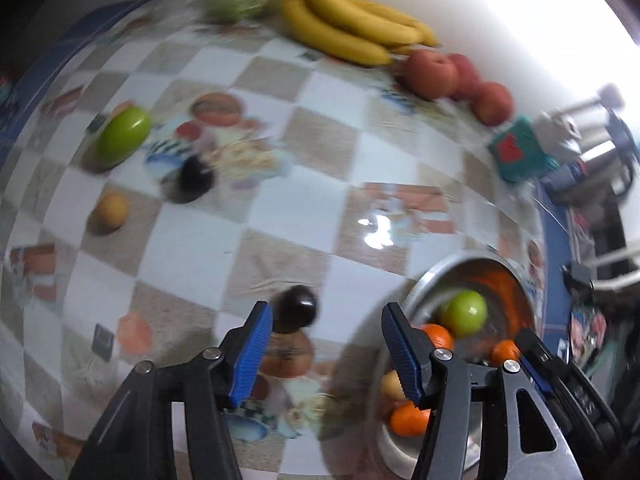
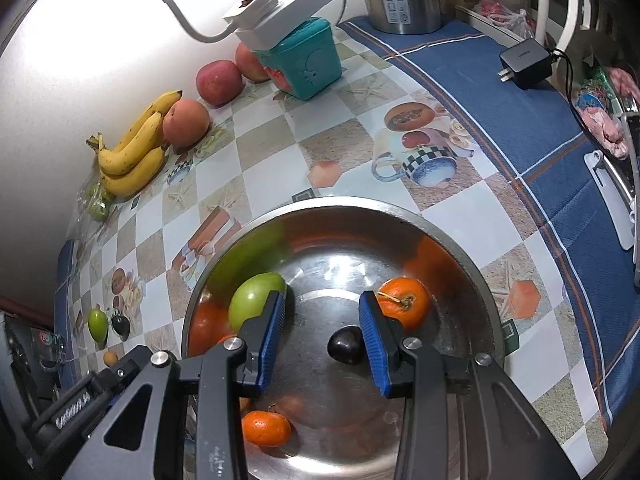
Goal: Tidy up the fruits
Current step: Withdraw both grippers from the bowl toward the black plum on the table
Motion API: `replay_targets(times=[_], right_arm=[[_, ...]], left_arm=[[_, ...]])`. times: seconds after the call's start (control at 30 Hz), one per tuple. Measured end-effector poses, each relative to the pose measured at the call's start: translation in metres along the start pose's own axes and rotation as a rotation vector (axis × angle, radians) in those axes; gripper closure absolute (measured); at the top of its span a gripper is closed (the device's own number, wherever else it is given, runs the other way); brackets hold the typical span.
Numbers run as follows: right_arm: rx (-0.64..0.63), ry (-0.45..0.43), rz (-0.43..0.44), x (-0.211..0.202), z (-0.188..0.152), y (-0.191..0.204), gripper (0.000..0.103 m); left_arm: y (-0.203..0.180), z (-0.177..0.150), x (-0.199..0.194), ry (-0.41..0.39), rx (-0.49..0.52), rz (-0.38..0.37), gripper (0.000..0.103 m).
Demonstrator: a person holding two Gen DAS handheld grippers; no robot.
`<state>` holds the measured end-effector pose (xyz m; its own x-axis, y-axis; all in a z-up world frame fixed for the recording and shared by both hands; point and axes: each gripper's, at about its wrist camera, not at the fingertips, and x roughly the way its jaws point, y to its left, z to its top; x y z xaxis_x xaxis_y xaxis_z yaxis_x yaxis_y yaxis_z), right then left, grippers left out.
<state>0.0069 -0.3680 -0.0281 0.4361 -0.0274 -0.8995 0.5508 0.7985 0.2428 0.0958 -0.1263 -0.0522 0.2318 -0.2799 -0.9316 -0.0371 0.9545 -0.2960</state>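
Holding fruit: steel bowl [image 2: 448, 240]; oranges [image 2: 402, 306], green fruit [image 2: 252, 300], plum [image 2: 344, 346].

A polished metal bowl [image 2: 460, 248] mirrors its fruit; beside the bowl, the glossy printed tablecloth [image 2: 360, 128] shines; ribbed blue gripper pads [image 2: 372, 332].

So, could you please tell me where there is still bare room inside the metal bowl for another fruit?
The bowl's far half is bare, from the orange back to the rim. The near left is crowded: the green fruit and another orange sit there, with the dark plum near the middle.
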Motion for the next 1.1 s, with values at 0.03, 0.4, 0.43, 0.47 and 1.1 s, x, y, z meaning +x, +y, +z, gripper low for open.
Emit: replay_targets(times=[0.03, 0.4, 0.43, 0.47, 1.1], right_arm=[[-0.007, 0.000, -0.002, 0.000, 0.000, 0.002, 0.063], [-0.087, 0.008, -0.019, 0.003, -0.006, 0.023, 0.063], [-0.093, 0.012, -0.022, 0.004, -0.006, 0.024, 0.063], [-0.097, 0.015, -0.022, 0.005, -0.007, 0.024, 0.063], [-0.126, 0.025, -0.075, 0.012, -0.009, 0.027, 0.032]], left_arm=[[0.005, 0.001, 0.000, -0.004, -0.016, 0.012, 0.039], [0.023, 0.008, -0.014, -0.072, -0.067, 0.097, 0.018], [0.022, 0.008, -0.013, -0.069, -0.063, 0.100, 0.018], [0.022, 0.007, -0.011, -0.063, -0.056, 0.102, 0.018], [0.023, 0.005, -0.001, -0.034, -0.055, 0.156, 0.000]])
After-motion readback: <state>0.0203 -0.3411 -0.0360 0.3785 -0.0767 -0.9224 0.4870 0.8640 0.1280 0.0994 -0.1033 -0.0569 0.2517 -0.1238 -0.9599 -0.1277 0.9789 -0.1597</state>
